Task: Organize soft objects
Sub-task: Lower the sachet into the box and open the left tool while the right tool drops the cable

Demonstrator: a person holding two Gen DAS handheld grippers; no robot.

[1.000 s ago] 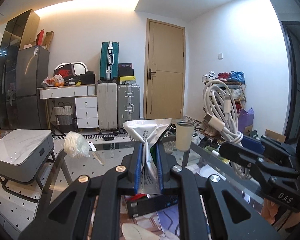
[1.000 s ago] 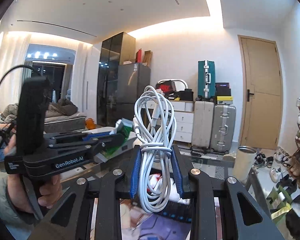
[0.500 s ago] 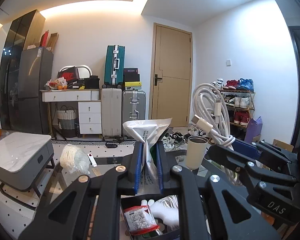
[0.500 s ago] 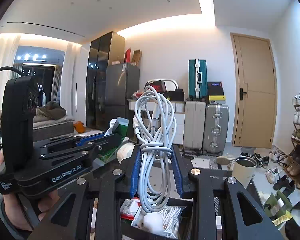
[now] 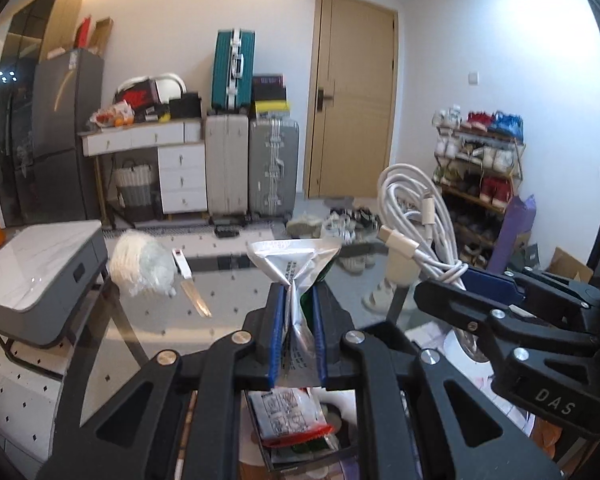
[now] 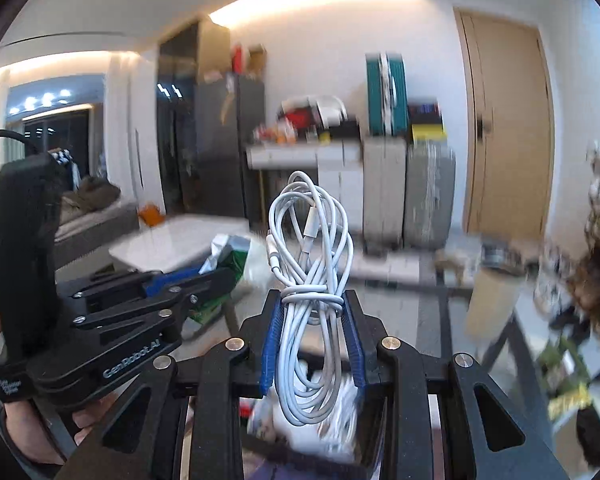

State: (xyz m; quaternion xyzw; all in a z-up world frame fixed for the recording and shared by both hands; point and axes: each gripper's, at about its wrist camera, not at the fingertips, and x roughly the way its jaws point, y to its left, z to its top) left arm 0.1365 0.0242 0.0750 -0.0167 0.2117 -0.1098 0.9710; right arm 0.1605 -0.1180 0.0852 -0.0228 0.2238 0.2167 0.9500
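Your left gripper (image 5: 296, 336) pinches a silver foil packet (image 5: 294, 268), its blue pads pressed flat on the crumpled neck while the top fans out above the fingertips. Your right gripper (image 6: 312, 340) clamps a bundled white cable (image 6: 310, 248) just under its wrapped waist; the loops stand up at 12 o'clock and the rest dangles below the pads. In the left view, the right gripper sits at 3 o'clock, close beside your left one.

Below both, at 6 o'clock, a dark box (image 5: 278, 462) already holds a red-edged packet (image 5: 292, 416); the right view is too blurred to read its contents.

The hanging loops could snag the box wall or drag out what lies inside if you lower the cable carelessly. The foil looks slippery, so it may slide free. With the grippers this near, they may knock together over the box.
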